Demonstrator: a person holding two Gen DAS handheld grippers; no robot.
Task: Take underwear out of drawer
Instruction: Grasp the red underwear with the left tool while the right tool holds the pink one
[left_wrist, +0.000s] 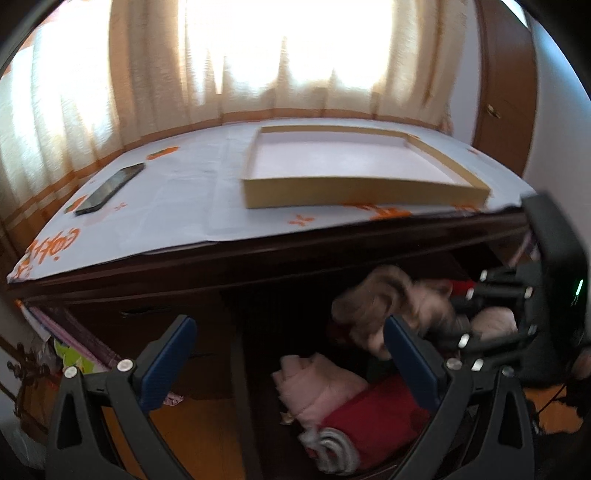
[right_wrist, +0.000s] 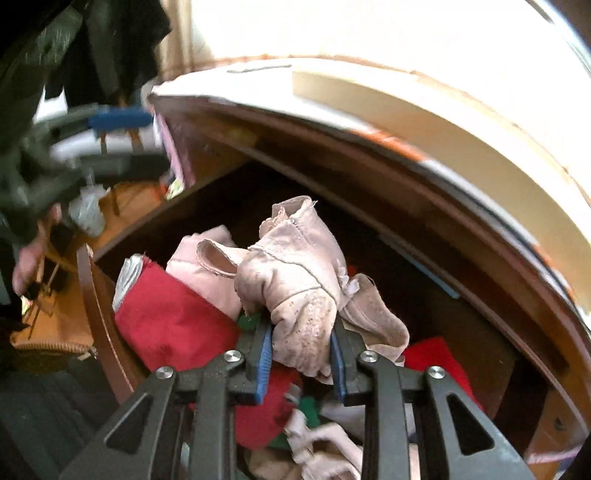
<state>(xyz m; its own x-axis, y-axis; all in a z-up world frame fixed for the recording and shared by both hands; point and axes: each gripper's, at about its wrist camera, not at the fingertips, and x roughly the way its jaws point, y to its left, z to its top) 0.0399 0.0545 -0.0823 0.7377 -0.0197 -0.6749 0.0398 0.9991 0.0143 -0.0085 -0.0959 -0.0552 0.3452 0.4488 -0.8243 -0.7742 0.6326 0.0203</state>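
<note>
Above the open dark-wood drawer (right_wrist: 110, 306) heaped with red and pink clothes, I carry a crumpled pale-pink lace-trimmed pair of underwear (right_wrist: 295, 280) bunched between my right gripper (right_wrist: 301, 350)'s blue pads, closed on its lower fold. My left gripper (left_wrist: 291, 354) hangs wide apart, empty. A trailing flap could snag the pile and drag the pink folded garment (right_wrist: 207, 266) out, or the thin bite could slip.

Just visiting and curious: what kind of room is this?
Probably a bedroom at home: an open drawer full of folded clothes, pale underwear in the right gripper, and a curtained window behind the dresser.
</note>
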